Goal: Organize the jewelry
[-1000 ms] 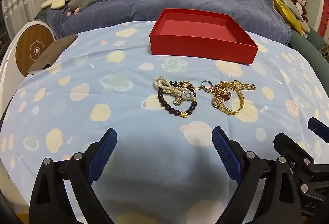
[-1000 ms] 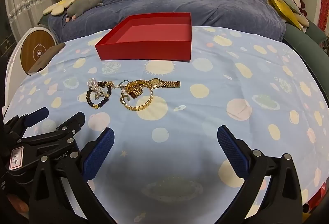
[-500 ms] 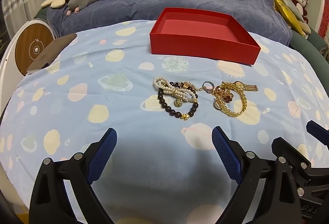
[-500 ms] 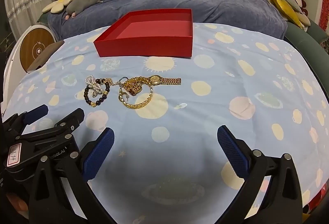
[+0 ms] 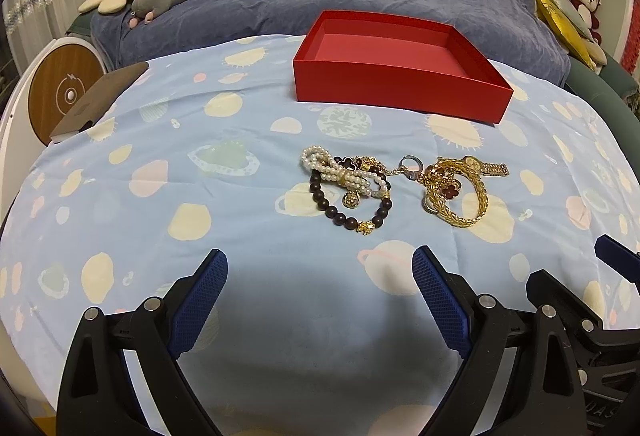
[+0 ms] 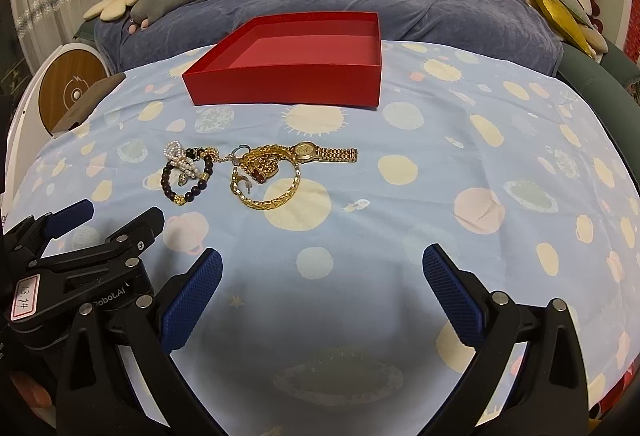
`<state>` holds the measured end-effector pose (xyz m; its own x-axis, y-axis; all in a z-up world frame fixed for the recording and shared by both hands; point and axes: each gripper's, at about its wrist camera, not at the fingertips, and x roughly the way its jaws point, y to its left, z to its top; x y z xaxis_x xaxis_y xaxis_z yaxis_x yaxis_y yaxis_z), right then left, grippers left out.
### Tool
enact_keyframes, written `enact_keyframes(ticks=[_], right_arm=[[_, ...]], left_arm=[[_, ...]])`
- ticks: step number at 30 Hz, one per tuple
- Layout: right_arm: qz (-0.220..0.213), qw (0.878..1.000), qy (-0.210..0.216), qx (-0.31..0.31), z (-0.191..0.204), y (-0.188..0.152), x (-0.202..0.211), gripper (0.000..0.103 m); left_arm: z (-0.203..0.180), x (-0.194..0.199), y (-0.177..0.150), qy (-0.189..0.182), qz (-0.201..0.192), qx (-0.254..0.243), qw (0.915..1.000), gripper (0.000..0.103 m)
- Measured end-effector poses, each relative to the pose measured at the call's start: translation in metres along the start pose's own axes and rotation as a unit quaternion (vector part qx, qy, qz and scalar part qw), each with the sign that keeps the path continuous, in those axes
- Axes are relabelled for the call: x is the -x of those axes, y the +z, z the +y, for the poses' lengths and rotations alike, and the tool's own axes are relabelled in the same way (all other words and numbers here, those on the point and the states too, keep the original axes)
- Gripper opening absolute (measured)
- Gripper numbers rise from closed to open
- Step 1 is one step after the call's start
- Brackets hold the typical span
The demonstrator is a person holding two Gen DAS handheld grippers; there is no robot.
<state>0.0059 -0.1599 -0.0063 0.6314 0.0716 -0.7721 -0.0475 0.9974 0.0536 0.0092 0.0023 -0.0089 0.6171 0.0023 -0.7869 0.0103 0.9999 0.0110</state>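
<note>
We saw the bench (image 5: 120, 195) carrying an empty red box (image 5: 400, 87), with the tangled jewelry (image 5: 400, 187) lying just before it. Both our left gripper (image 5: 320, 288) and right gripper (image 6: 322, 284) hovered short of it, jaws wide open; we judged lifting one piece at a time wisest.

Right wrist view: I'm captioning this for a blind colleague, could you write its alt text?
A tangle of jewelry lies on a planet-print blue cloth, with an empty red box behind it. The right tongs hang open above the cloth in the foreground; the left tongs, also open, show at lower left.
</note>
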Motion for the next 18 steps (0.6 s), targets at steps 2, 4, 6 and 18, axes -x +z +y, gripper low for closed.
enact_keyframes(ticks=[2, 4, 6, 18], right_arm=[[0.001, 1.0, 0.001, -0.001, 0.0005, 0.0003, -0.001, 0.098], [0.002, 1.0, 0.001, 0.0, 0.0014, 0.0004, -0.0017, 0.098], [0.003, 1.0, 0.001, 0.001, 0.0024, 0.0004, -0.0026, 0.098], [0.007, 1.0, 0.004, 0.001, 0.0029, 0.002, -0.0081, 0.098]], left_arm=[[0.0008, -0.0009, -0.0003, 0.0, 0.001, 0.0, 1.0, 0.091], [0.0018, -0.0024, 0.0, 0.0, 0.002, 0.0, 1.0, 0.091], [0.0028, -0.0031, -0.0002, 0.0, 0.004, 0.001, 1.0, 0.091], [0.005, -0.0046, -0.0005, 0.0, 0.007, 0.003, 1.0, 0.091]])
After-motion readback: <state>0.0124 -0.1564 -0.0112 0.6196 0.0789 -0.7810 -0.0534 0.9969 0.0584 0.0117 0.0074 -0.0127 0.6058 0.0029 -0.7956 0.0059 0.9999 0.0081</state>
